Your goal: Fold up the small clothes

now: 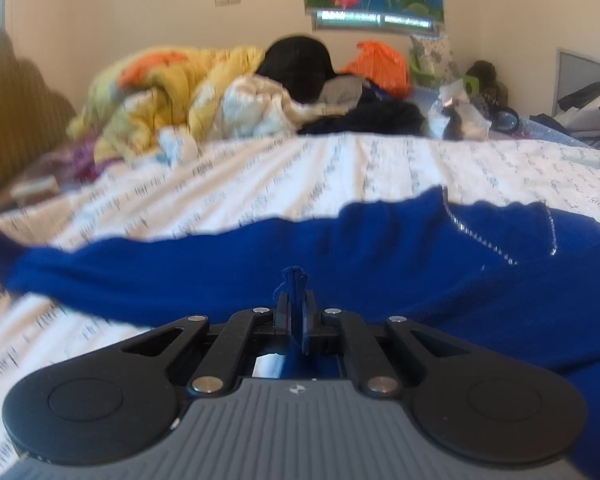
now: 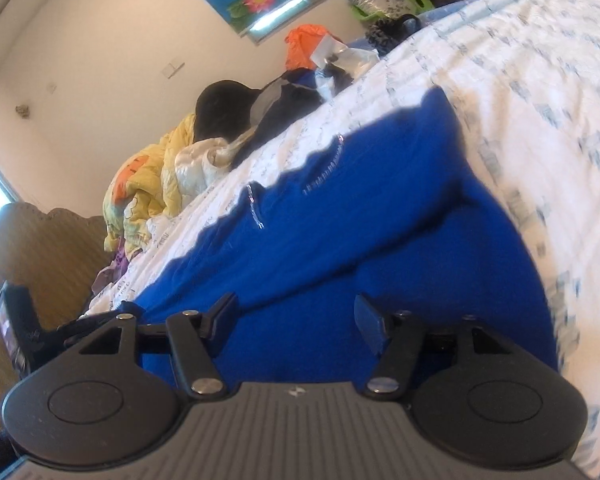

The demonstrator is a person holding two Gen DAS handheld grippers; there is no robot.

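1. A bed covered by a white printed sheet [image 1: 300,168] fills both views. It offers open flat room beyond the garment. On the right wrist view the sheet curves away at the right, which may be the bed's edge.
2. A blue garment [image 1: 380,264], the thing to be folded, lies spread across the near part of the sheet, with a sleeve reaching toward the left in the left wrist view. Pale stitching marks its upper part.
3. A heap of bedding and clothes [image 1: 204,92] sits well apart at the far side, against a wall; a wide fold toward it could probably drag cloth into the clutter.
4. The left gripper [image 1: 296,300] has its jaws closed tight on a pinch of the blue fabric, a small tuft poking above the fingers. The grip looks thin, so a quick lift might let the cloth slip out.
5. The right gripper [image 2: 296,316] hovers over the garment [image 2: 340,240] with jaws spread wide and nothing between them. With only one side held, lifting now would likely bunch or twist the fabric.
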